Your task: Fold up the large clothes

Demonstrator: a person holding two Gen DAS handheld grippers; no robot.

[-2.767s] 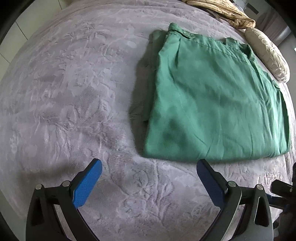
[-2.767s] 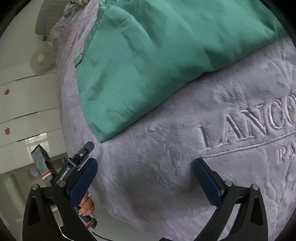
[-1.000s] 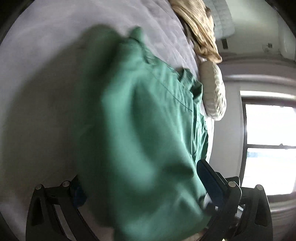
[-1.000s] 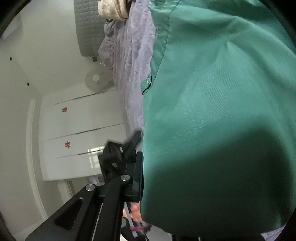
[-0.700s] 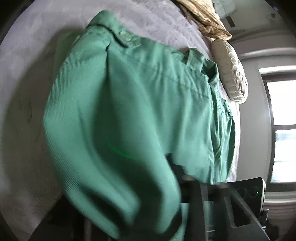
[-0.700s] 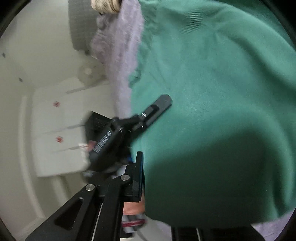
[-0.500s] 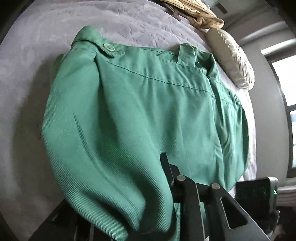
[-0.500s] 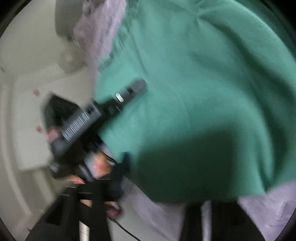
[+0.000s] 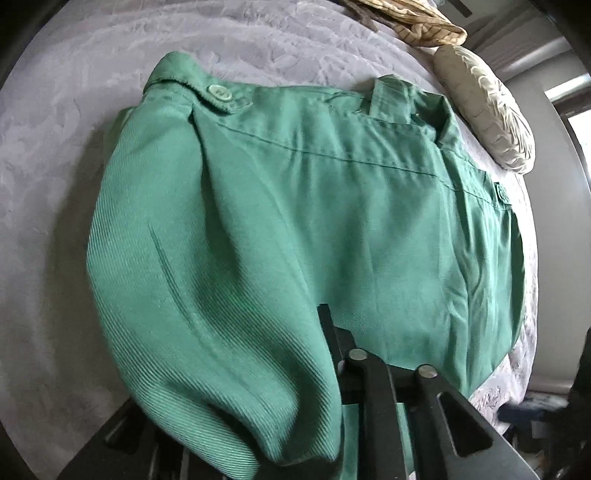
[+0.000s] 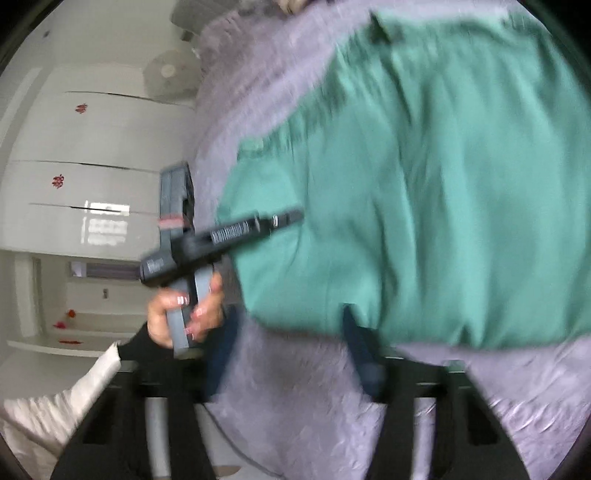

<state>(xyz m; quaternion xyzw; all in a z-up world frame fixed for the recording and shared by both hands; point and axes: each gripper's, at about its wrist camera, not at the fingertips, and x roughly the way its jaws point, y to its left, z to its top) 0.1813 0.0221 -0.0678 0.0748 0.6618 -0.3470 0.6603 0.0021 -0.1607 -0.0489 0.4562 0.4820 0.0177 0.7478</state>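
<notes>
The folded green trousers (image 9: 314, 229) lie on the grey bedspread (image 9: 55, 184), waistband and button at the far side. My left gripper (image 9: 295, 398) is shut on the trousers' near folded edge, and the cloth bulges over and hides its left finger. In the right wrist view, which is blurred, the trousers (image 10: 443, 184) lie just ahead of my right gripper (image 10: 291, 350). Its jaws stand apart, the right fingertip at the trousers' near edge. The left gripper (image 10: 288, 218) also shows there, reaching onto the cloth, held in a hand.
A cream cushion (image 9: 487, 110) and a beige striped bundle (image 9: 413, 18) lie at the bed's far right. The bed's edge runs along the right side (image 9: 517, 350). White wardrobe doors (image 10: 92, 147) and a fan (image 10: 170, 77) stand beyond the bed.
The left gripper has closed on the trousers' near edge and stays there. The right gripper has let go of the cloth, drawn back and opened.
</notes>
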